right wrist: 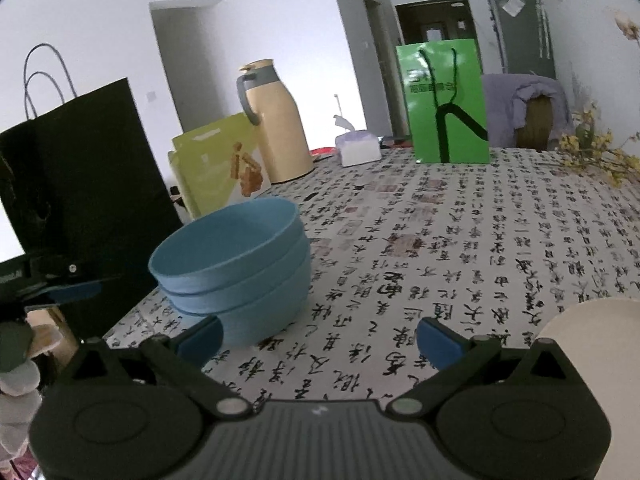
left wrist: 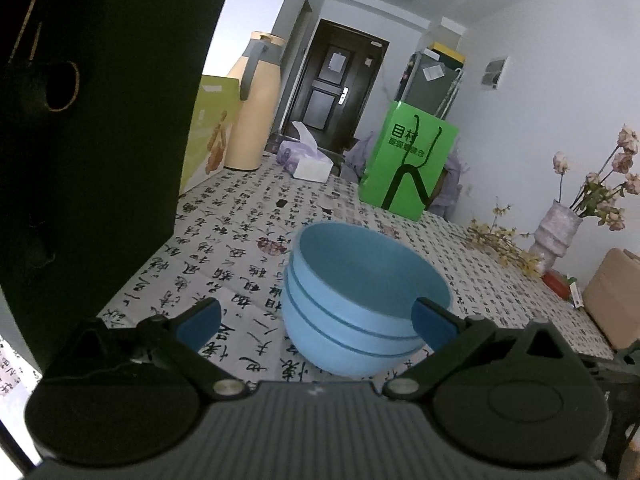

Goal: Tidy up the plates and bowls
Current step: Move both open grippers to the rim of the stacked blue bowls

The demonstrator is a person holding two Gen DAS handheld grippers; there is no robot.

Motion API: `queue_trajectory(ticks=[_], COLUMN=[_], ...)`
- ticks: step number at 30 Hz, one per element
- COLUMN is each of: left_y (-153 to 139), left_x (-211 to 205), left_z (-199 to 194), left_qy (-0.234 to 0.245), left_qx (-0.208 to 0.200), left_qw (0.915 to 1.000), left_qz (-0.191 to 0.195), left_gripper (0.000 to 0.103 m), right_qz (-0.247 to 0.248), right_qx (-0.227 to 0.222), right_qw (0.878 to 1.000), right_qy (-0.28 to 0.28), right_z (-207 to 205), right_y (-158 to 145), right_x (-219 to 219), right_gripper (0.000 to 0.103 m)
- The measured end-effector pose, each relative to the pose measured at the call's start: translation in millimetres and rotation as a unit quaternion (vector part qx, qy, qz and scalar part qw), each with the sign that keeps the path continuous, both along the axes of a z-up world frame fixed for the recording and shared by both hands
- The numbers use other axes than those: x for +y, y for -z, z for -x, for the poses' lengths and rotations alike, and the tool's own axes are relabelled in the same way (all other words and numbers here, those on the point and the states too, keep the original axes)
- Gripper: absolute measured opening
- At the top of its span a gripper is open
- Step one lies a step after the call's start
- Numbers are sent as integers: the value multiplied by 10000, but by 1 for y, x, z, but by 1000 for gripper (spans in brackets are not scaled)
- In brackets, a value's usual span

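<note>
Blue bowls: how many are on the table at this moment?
3, nested in one stack on the patterned tablecloth, beside the black bag. Three rims show in both views; a thinner bowl hidden inside cannot be ruled out.

Left gripper [left wrist: 316, 322]: black body, blue-padded fingers [left wrist: 200, 324] spread wide apart, nothing between them, held low and level above the tabletop. Right gripper [right wrist: 318, 338]: same build, blue-padded fingers [right wrist: 438, 342] likewise spread wide, empty, held low and level. In the right wrist view the left gripper's finger tip showed at the far left edge.
</note>
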State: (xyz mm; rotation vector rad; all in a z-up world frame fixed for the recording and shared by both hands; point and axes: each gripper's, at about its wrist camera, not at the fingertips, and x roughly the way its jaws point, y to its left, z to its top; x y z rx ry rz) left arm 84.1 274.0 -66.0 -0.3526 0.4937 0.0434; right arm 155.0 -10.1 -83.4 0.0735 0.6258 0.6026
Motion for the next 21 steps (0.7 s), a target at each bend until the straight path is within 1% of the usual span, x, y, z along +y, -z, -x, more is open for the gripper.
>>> queue_trajectory(ticks=[2,5,8,10,15,19,21], left_y=[-1,-1,2,0,-1,8,16], left_x=[2,5,8,13,28,31,32], left_z=[0,-5,-15,-24,-53,-78,-90], left_qy=[-2,-40,130,182,179,177,110], left_qx=[46,261,484,562,733,1013,1204], left_qw=[10000,9996,9987,9982,9957,9923,9893], left_qz=[5,-80,-46,77,543,694,822], left_gripper=[103,103,103,103,103,103,103], right_qz=[-14,-19,-112,-234,-370,-355,-314], right_qx=[-26,-69,-47,132,609,1083,1400], right_qw=[10000,9999,9999,9995,9972,9933,9896], right_qy=[-23,-86,-96,-147,-239,-203,-127], right_z=[-4,-14,-29,-41,-70,-91,-102], right_y=[-5,-14,-22,-26,-27,-16,-6], right_x=[1,4,7,10,28,45,52], right_gripper=[103,103,103,103,103,103,103])
